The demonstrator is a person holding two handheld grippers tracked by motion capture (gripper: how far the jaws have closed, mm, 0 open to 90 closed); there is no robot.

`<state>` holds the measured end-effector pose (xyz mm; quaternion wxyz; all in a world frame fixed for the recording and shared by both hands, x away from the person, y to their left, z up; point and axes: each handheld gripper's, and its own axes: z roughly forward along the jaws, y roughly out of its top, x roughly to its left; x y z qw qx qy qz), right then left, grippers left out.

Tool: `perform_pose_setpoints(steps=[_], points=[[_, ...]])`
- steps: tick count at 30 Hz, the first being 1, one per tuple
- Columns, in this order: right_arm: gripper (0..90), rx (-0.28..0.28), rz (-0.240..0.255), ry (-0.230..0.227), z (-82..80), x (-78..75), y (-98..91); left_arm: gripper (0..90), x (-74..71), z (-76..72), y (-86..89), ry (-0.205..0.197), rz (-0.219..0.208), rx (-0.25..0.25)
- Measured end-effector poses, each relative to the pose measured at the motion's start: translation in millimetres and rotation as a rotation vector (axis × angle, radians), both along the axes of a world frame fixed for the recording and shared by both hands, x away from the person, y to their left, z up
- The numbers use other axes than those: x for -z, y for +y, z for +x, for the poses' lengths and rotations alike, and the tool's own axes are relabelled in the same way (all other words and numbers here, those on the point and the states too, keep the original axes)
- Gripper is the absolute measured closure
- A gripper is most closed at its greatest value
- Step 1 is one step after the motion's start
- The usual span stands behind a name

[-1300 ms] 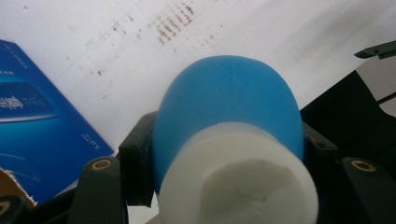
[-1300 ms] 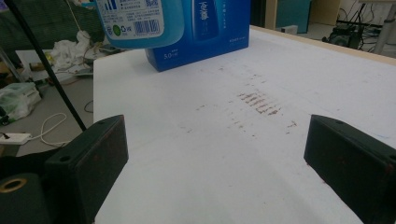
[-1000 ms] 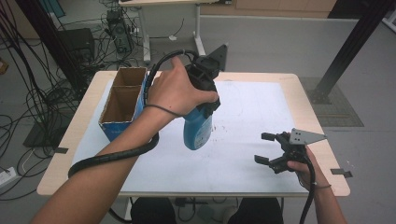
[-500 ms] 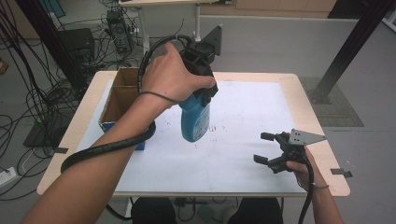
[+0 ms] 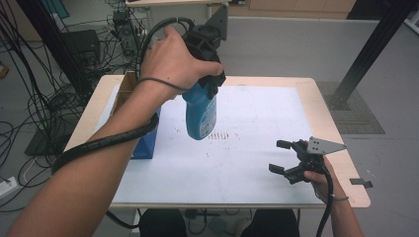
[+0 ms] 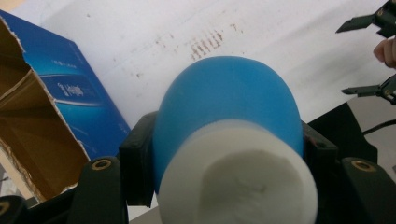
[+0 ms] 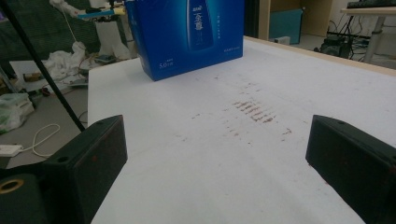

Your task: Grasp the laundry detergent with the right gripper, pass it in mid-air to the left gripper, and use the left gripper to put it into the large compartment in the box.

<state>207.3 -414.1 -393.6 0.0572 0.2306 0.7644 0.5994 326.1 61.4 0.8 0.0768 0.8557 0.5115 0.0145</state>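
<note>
Right gripper (image 7: 217, 172) jaws stand wide apart at lower left and lower right of frame, nothing between them, above a white sheet (image 7: 299, 74) with brown smudges (image 7: 252, 112) at centre; blue box (image 7: 187, 35) upright at upper centre, cluttered floor at upper left.

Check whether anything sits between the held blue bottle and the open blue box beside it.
Nothing visible does. The left gripper holds the blue bottle above the white sheet; the box lies open alongside, its cardboard interior unobstructed.
</note>
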Motion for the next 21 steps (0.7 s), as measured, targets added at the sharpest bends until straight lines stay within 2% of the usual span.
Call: perform_pose_setpoints(steps=[6,15,21], points=[[5.5,0.002,-0.001,0.002,-0.6,0.3,-0.8,37.7,-11.7,2.5,4.7,-0.008,0.012,-0.022],[5.4,0.007,0.000,0.001,-0.8,-0.2,-1.9,37.6,-19.6,10.1,15.7,0.000,0.014,-0.062],[5.2,0.011,0.002,0.001,-0.6,1.2,-2.3,37.7,-24.9,16.0,30.0,-0.001,0.020,-0.119]])
